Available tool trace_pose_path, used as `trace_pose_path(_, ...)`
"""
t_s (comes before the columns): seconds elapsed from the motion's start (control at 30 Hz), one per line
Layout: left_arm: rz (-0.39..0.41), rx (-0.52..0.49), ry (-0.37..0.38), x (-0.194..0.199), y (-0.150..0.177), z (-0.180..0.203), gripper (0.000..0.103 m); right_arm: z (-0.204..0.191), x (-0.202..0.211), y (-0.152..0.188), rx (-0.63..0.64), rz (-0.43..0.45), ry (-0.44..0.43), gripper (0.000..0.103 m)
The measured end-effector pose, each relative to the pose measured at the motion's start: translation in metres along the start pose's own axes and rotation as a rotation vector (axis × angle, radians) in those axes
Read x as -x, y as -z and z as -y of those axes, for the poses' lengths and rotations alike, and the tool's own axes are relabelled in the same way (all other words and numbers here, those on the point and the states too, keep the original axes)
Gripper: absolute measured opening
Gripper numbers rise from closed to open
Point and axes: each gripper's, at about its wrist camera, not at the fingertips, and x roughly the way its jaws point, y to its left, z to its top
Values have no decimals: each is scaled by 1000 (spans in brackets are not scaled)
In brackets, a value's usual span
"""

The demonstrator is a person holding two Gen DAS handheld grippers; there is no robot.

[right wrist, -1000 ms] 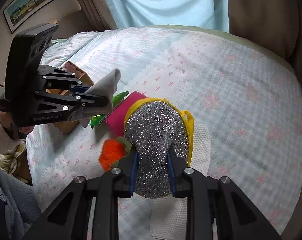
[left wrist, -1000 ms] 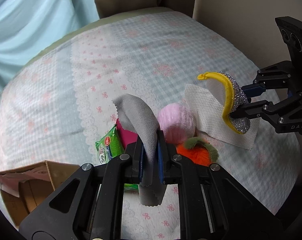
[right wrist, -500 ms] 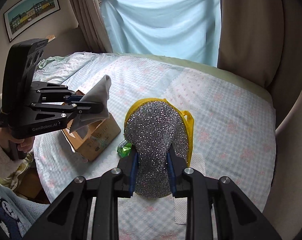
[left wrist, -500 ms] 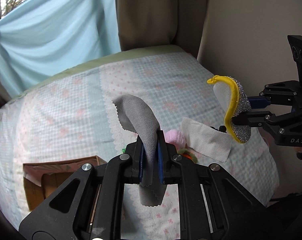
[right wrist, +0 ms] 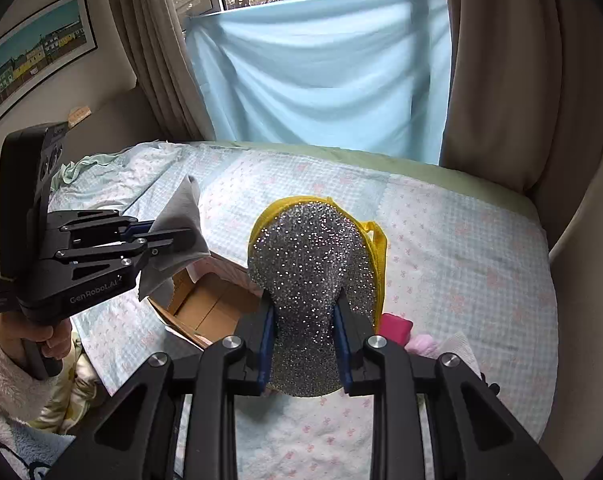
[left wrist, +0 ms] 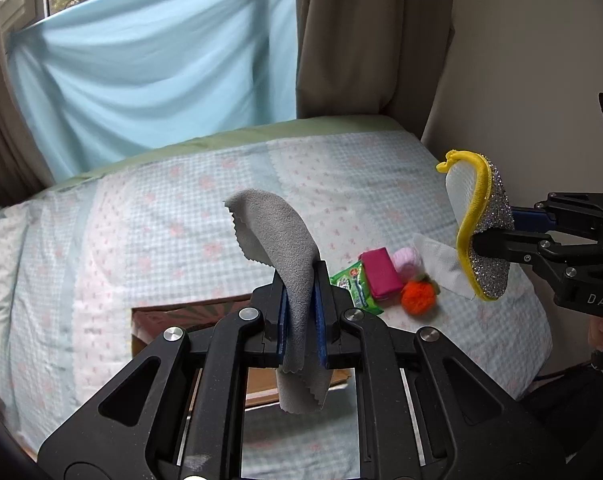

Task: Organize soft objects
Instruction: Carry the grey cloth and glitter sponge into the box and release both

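High above the bed, my left gripper [left wrist: 300, 280] is shut on a grey cloth [left wrist: 277, 232] with zigzag edges that flops over its fingers; from the right wrist view the same left gripper [right wrist: 181, 236] and grey cloth [right wrist: 181, 216] show at left. My right gripper [right wrist: 303, 312] is shut on a silver glitter scrubber [right wrist: 309, 264] with a yellow rim. In the left wrist view that scrubber [left wrist: 489, 232] hangs at right in the right gripper [left wrist: 485, 236]. An open cardboard box [right wrist: 209, 308] sits on the bed below both grippers.
On the checked bedspread [left wrist: 181, 208] lie a pink block [left wrist: 379, 272], a pale pink pompom [left wrist: 407, 260], an orange fuzzy ball [left wrist: 419, 298], a green packet [left wrist: 353, 284] and a white paper towel [left wrist: 441, 264]. A blue sheet [right wrist: 321, 72] and curtains hang behind; a hand [right wrist: 41, 340] holds the left gripper.
Both grippers have risen well above the bed with the cloth and the scrubber still held. The objects on the bedspread now look smaller, and the cardboard box lies below the grippers.
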Motion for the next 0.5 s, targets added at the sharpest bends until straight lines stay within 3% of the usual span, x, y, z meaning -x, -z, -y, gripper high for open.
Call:
trace_pose_path(0.23,-94,-21,-1,-2,31,-87,10,-88,-42,-10,-128,-47,57,24)
trace_pose_path(0.5,-234,-23,21,-50,62,-146,10,-147,-107,-19,-307,-108,134,24)
